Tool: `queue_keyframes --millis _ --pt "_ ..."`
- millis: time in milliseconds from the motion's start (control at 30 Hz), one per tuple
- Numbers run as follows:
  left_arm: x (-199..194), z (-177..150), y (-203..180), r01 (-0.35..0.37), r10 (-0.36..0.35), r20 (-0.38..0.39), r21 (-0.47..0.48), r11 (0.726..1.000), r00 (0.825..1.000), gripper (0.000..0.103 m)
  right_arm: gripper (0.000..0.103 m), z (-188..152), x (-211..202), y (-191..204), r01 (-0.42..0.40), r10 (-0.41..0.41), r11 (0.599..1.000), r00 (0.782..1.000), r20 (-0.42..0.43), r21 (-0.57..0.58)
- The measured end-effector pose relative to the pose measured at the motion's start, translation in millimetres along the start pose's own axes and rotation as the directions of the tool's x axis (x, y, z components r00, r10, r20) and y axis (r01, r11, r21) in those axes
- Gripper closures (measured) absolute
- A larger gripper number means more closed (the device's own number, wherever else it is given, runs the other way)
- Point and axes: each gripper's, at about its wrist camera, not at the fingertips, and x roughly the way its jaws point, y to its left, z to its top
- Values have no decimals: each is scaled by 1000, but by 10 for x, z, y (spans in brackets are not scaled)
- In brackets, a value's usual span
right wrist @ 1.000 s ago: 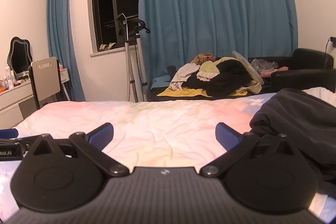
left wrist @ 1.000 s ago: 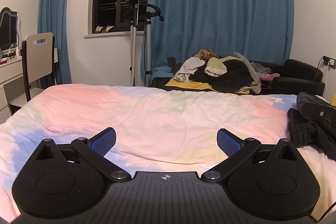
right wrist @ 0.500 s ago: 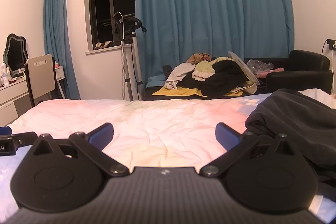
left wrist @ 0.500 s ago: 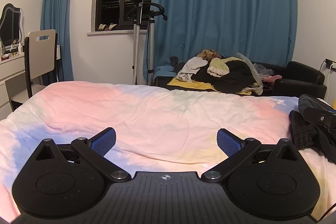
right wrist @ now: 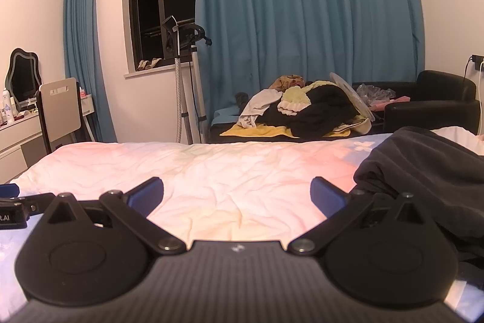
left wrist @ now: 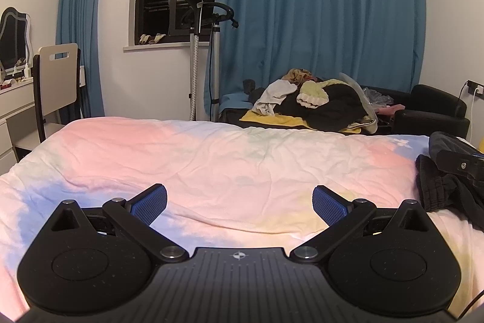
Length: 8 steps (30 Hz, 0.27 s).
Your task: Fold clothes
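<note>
A crumpled black garment (left wrist: 444,189) lies on the right side of the bed (left wrist: 230,159), which has a pastel pink, blue and yellow cover. It also shows in the right wrist view (right wrist: 423,171), bunched up just right of my right gripper. My left gripper (left wrist: 239,203) is open and empty, low over the bed's near part. My right gripper (right wrist: 236,196) is open and empty too, its right finger (right wrist: 328,196) close beside the garment. The right gripper's body (left wrist: 459,164) shows at the right edge of the left wrist view.
A pile of clothes (left wrist: 311,105) lies on a low couch beyond the bed, next to a black armchair (left wrist: 429,114). A garment steamer stand (left wrist: 199,50) is by the window. A chair (left wrist: 57,80) and white dresser (left wrist: 12,108) stand at the left.
Both cameras have shifted slightly, the view rising a little; the right gripper has edged along beside the black garment. Both grippers stay open and empty.
</note>
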Motion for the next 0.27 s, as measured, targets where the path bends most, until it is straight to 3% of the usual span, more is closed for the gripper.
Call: queue_keyframes --millis 267 --pt "-10 -8 14 7 -7 1 1 1000 1000 0 0 16 -1 -30 -2 2 1000 1000 -2 1"
